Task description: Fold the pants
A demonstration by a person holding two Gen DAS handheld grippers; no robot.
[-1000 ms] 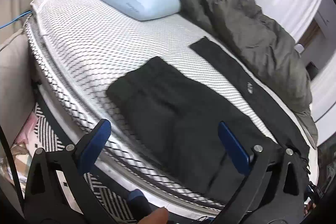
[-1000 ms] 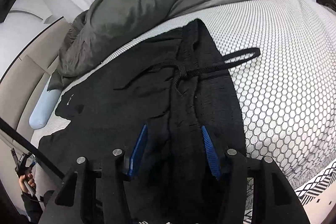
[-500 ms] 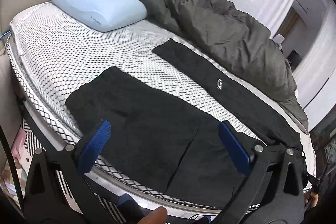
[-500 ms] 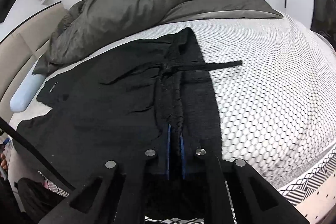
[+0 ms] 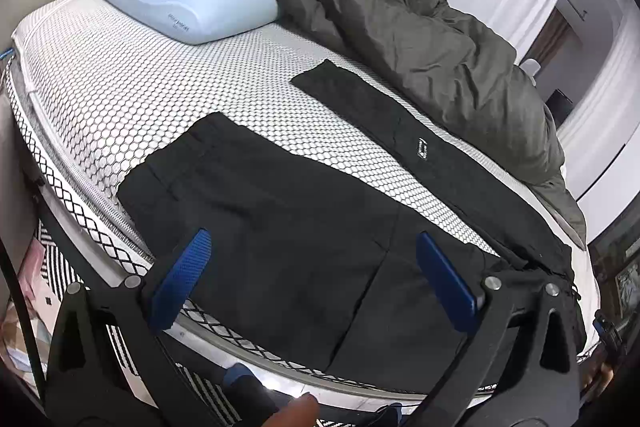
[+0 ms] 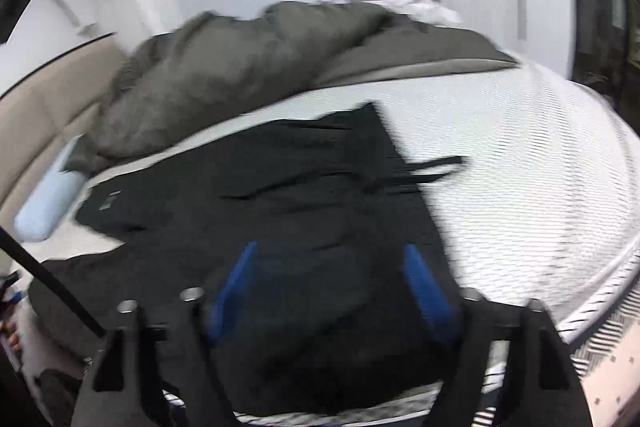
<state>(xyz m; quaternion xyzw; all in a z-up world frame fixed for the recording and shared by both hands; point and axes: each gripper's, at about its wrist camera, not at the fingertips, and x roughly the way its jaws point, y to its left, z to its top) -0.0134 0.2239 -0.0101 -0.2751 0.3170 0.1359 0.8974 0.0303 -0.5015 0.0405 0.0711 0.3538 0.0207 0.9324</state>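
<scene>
Blue fingers [image 5: 182, 279] of the left gripper [image 5: 312, 285] stand wide apart, holding nothing, above the near leg of the black pants [image 5: 280, 227], spread flat on the mattress [image 5: 120, 87] with legs splayed, ready for folding. From the right wrist (blurred), the right gripper [image 6: 332, 291] is likewise spread wide and empty over the waistband end, its drawstring [image 6: 432, 169] trailing onto the mattress.

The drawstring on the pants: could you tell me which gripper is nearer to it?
Right. The right gripper hovers open over the waist, just short of the drawstring; the left gripper is over a leg.
</scene>
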